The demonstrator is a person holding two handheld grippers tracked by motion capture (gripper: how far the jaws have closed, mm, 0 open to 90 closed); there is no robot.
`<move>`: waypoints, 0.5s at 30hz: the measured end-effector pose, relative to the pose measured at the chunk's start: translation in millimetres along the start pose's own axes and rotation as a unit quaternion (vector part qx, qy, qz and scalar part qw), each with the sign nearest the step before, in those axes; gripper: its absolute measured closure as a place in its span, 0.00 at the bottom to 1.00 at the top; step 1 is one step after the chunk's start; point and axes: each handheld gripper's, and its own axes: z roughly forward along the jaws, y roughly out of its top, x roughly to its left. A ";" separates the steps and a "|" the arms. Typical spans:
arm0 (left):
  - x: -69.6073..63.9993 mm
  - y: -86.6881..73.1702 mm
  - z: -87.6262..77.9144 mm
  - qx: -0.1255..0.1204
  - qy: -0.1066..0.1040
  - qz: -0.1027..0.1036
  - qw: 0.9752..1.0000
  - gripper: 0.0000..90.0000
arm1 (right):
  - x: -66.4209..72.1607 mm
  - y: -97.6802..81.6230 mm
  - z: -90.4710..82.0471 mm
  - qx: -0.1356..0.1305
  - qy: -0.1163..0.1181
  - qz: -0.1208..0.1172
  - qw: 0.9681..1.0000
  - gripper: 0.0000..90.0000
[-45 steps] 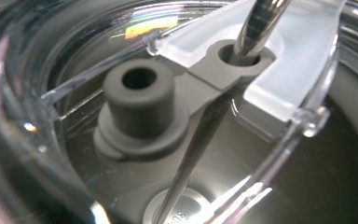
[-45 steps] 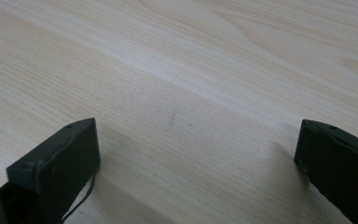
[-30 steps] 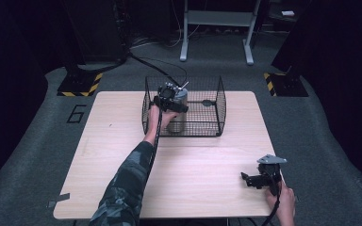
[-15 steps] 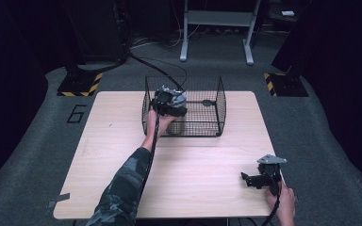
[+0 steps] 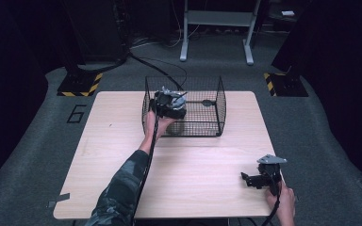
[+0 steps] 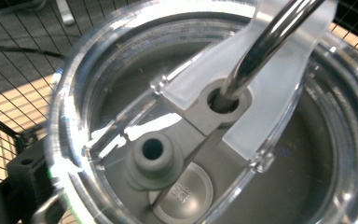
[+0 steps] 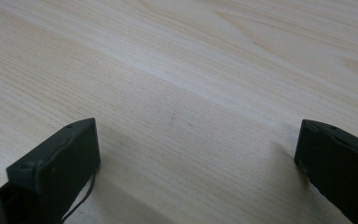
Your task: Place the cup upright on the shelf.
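A tumbler with a clear lid [image 6: 177, 140] and a metal straw [image 6: 265, 42] sits very close in the left gripper view. My left gripper [image 5: 169, 104] hangs over the left part of the black wire basket [image 5: 217, 101], shut on the tumbler. One black jaw shows by the lid's rim and the other is hidden. The tumbler's grey body [image 5: 175, 128] stands inside the basket under the gripper. Near the table's front right corner my right gripper [image 5: 250, 179] rests low over the bare wood, its fingers [image 7: 60, 163] wide open with nothing between them.
The basket stands at the middle of the far edge of the light wooden table [image 5: 99, 155]. A small dark thing [image 5: 208, 102] lies at the basket's back right. Dark floor, a cable and stand legs lie beyond the table.
My left gripper has sunk a little lower into the basket with the tumbler. The right gripper has stayed where it was.
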 end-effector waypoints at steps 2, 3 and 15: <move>-0.1 -0.1 -1.9 -0.007 0.000 -0.001 1.000 0.00 | 0.1 0.0 0.1 0.000 0.000 0.000 1.000 0.00; -0.1 0.0 -3.3 -0.007 -0.001 -0.002 1.000 0.00 | 0.1 0.0 0.0 0.000 0.000 0.001 1.000 0.00; 0.8 -5.5 -26.9 -0.025 -0.013 -0.005 1.000 0.00 | 0.3 0.0 0.0 0.000 0.000 0.002 1.000 0.00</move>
